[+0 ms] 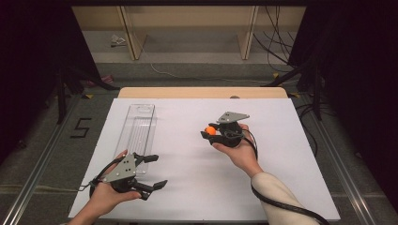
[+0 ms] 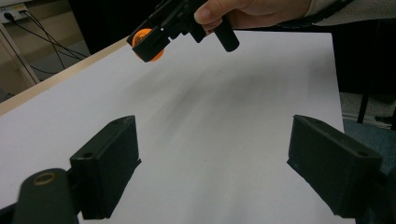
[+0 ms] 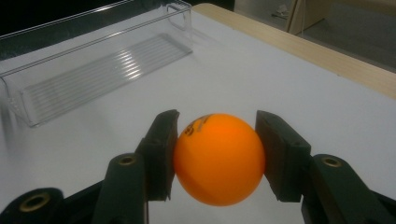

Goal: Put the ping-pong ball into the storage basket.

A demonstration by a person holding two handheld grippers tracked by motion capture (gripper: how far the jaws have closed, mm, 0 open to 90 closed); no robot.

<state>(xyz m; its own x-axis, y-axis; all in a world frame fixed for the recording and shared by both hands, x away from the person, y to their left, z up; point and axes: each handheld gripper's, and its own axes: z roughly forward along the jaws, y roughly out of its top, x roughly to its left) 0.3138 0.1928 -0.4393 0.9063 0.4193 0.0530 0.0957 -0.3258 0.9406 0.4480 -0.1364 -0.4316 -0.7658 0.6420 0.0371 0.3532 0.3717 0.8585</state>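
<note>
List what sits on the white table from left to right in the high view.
Left gripper, black, fingers open and empty → clear ribbed plastic tray, long and lying lengthwise away from the person → orange ball, clamped between the black fingers of the right gripper → right gripper in the hand.

My right hand-held gripper (image 3: 217, 154) has an orange ball (image 3: 218, 158) clamped between its two black jaws, one pad pressing each side, dark print showing on the ball's upper left. Beyond it I see the white counter (image 3: 261, 79) with its wooden edge, and a clear ribbed plastic tray (image 3: 93, 70) lying at upper left.
</note>
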